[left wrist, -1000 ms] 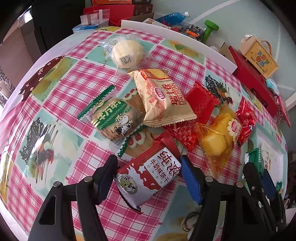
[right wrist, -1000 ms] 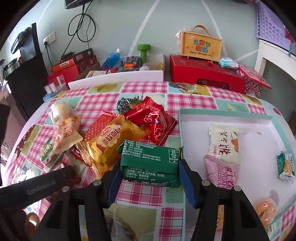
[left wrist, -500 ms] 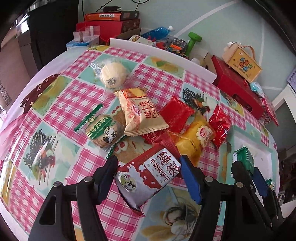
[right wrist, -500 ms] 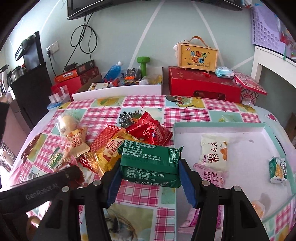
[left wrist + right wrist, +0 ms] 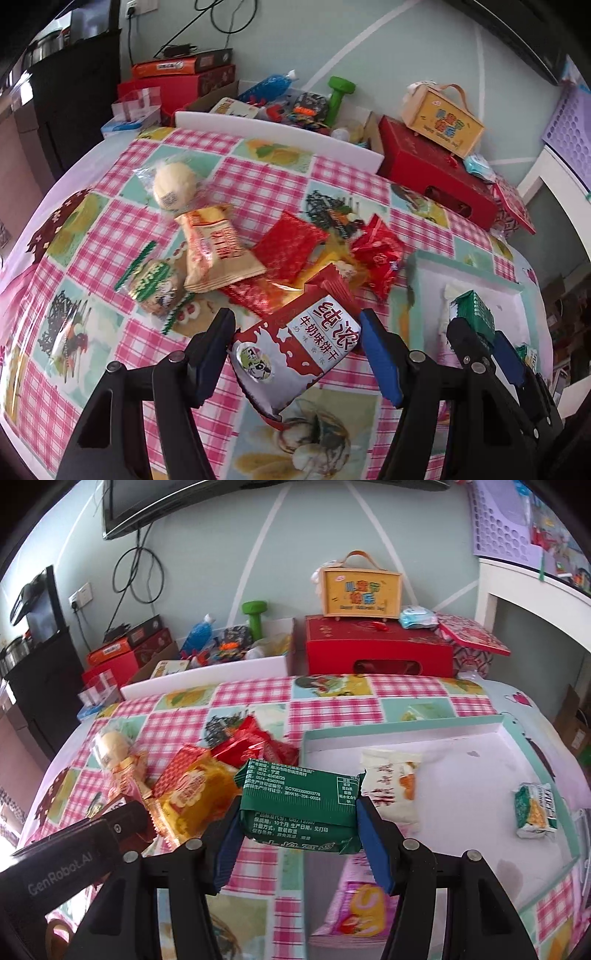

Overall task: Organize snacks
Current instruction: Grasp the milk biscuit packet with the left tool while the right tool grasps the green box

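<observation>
Between the fingers of your left gripper (image 5: 295, 354) sits a red-and-white milk biscuit packet (image 5: 299, 350), clamped from both sides and held above the checked tablecloth (image 5: 240, 184). Just beyond its tips lies the loose heap of snacks: a beige packet (image 5: 218, 254), a flat red sachet (image 5: 290, 247), a crinkled red bag (image 5: 378, 254) and, off to the left, a green-edged cookie packet (image 5: 155, 286) with a round bun in clear wrap (image 5: 173, 184) farther out.

Your right gripper (image 5: 297, 812) is closed on a green packet (image 5: 299, 805) (its printed back faces the camera), which hangs over the near left edge of the white tray (image 5: 406, 731). Ahead and to the right of those fingers, inside the tray, rest a white packet with orange print (image 5: 393, 784) and a small green-and-white packet (image 5: 535, 808); a pink packet (image 5: 360, 908) lies partly hidden under the right finger. To the left of this gripper a yellow bag (image 5: 192, 797) lies in the heap.
</observation>
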Available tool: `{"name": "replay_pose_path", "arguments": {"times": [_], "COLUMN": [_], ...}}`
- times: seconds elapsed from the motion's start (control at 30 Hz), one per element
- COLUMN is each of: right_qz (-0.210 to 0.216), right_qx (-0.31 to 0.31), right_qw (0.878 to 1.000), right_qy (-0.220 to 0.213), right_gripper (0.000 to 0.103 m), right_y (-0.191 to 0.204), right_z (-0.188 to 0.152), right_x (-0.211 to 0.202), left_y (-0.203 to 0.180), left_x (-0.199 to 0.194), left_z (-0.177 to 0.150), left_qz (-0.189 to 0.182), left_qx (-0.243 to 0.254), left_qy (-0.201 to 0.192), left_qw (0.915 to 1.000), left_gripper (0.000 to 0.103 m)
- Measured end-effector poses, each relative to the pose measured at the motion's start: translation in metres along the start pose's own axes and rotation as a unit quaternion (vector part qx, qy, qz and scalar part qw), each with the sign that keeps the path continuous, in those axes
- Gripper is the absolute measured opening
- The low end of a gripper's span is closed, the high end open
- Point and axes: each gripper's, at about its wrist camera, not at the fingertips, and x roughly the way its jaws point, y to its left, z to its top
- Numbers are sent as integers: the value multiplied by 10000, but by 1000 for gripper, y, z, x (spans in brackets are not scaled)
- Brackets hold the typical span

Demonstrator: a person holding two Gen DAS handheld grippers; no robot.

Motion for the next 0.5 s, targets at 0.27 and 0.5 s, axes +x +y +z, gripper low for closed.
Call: {"name": "replay_pose_path", "arguments": {"times": [0.27, 0.5], "right_qz": [-350, -852], "right_qx": [571, 1223], "right_qw": [9977, 9887], "right_qy": [-109, -143], "right_gripper": [62, 62], "right_y": [-55, -122], "right_z": [8, 10], "right_x": [-9, -18], "left_y": [-44, -89], "left_x": [-4, -7], "left_z": [-3, -10], "left_qz": [-240, -611], "left_qx": [469, 917], "left_qy": [-172, -404], "left_qw": [9985, 9931], "left_gripper": [70, 70]}}
